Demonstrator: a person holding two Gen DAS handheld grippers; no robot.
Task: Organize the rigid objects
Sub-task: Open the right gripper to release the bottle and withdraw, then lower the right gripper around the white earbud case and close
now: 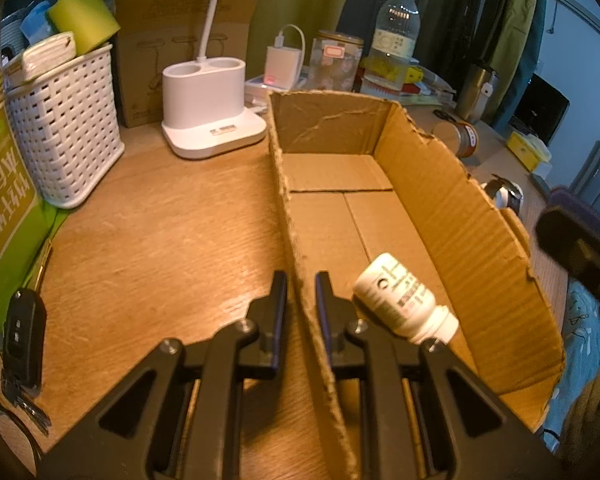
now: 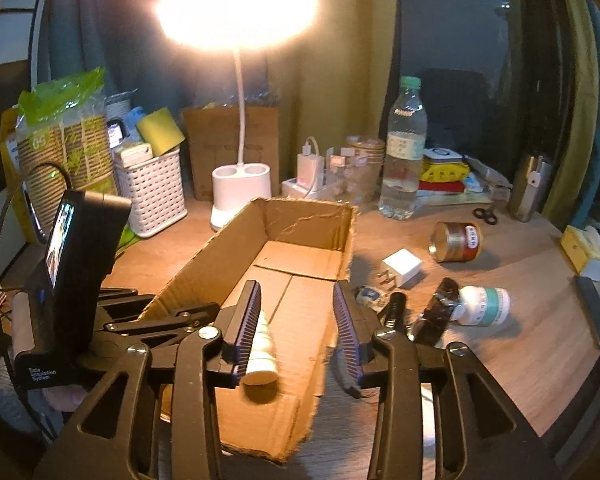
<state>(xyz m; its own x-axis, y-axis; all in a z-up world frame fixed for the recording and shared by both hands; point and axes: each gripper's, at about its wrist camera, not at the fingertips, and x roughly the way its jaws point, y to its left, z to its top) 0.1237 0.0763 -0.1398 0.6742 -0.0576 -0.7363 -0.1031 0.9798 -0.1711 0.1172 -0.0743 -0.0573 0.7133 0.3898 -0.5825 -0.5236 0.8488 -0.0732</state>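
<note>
Lit desk lamp [image 2: 241, 184], white basket [image 1: 66, 136], water bottle [image 2: 405, 148]

Black plastic left tongs [image 1: 301, 280] with triangular cut-outs, silver screws at the pivots, blue-edged pads. Matching right tongs [image 2: 296, 304], ribbed bluish-purple pads [image 2: 247, 328] on black linkage arms. Boxy black handle unit [image 2: 66, 280] lettered "Data Acquisition System", small lit screen, black cable looping behind.

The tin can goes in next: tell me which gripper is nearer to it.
Right. The right gripper hangs over the cardboard box, with the tin can on the table beyond its right wall. The left gripper clamps the box's far left wall.
</note>
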